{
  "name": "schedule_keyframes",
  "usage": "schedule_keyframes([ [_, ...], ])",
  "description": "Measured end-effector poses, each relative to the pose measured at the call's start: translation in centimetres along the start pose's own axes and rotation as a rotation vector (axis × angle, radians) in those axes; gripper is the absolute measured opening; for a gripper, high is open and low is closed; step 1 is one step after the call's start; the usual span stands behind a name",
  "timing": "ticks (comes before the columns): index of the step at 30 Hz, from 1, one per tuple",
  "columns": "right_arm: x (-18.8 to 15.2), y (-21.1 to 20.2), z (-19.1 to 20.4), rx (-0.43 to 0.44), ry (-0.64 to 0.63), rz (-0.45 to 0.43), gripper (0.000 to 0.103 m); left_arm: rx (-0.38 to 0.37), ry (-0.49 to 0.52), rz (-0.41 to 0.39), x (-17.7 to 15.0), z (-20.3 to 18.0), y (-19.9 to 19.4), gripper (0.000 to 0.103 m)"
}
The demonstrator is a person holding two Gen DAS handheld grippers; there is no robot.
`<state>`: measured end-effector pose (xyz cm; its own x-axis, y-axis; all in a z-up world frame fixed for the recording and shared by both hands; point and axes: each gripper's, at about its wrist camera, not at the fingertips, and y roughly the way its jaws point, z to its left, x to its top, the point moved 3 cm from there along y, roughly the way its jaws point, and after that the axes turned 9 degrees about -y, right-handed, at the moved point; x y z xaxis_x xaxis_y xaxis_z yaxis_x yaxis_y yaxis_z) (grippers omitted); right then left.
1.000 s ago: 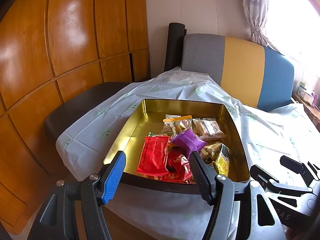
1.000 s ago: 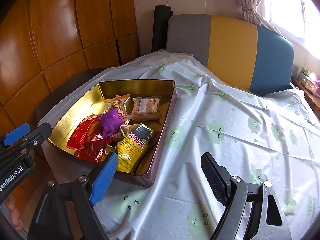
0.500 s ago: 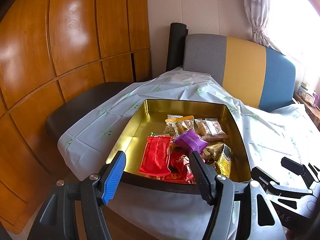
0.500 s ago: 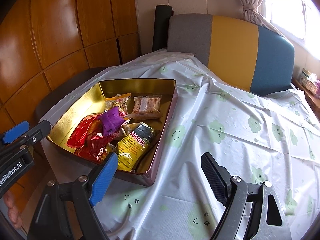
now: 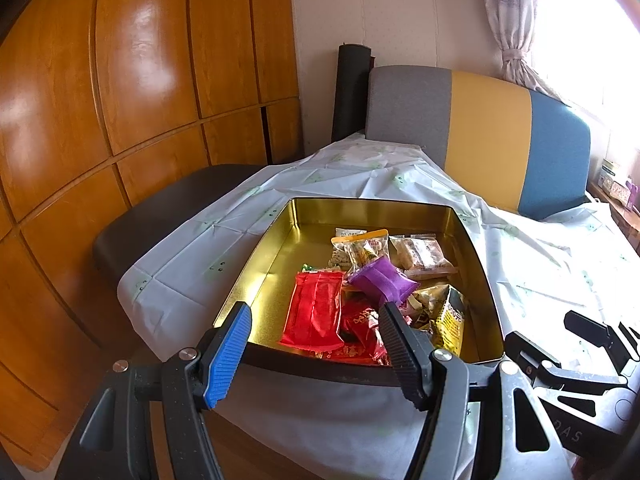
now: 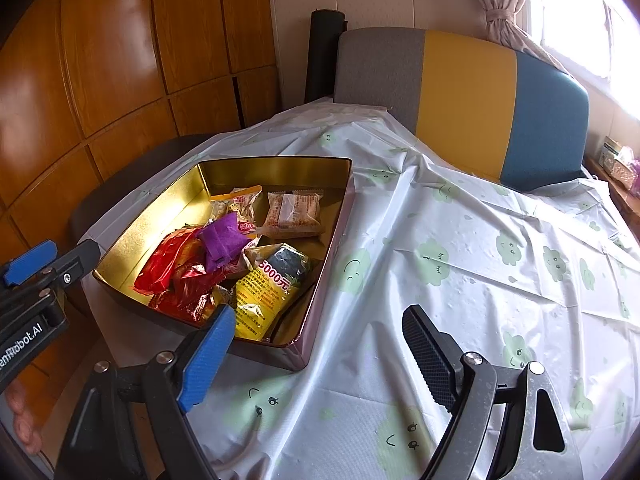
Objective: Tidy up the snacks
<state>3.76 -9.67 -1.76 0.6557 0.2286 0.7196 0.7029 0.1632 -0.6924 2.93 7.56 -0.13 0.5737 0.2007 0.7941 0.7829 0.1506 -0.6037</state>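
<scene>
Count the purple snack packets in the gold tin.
1. The purple packet lies on top of the pile in the middle of the gold tin, resting over the red wrappers. Others could be buried underneath.

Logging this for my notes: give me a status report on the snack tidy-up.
Left gripper open, empty. Right gripper open, empty, over the tablecloth. Snack packets piled loose in the gold tin. Nothing in the way.
</scene>
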Motion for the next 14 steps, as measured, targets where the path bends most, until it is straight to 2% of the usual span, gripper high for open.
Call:
schedule_keyframes([
  [9, -0.4, 0.1, -0.9, 0.002, 0.018, 0.003, 0.086, -0.027, -0.003, -0.006, 0.0, -0.4, -0.1, 0.064],
  [10, -0.5, 0.1, -1.2, 0.001, 0.023, 0.005, 0.086, -0.023, -0.004, -0.013, 0.1, -0.4, -0.2, 0.06],
  [14, -0.7, 0.4, -3.6, -0.011, 0.061, 0.02, 0.086, -0.02, -0.004, -0.014, 0.3, -0.3, 0.1, 0.06],
])
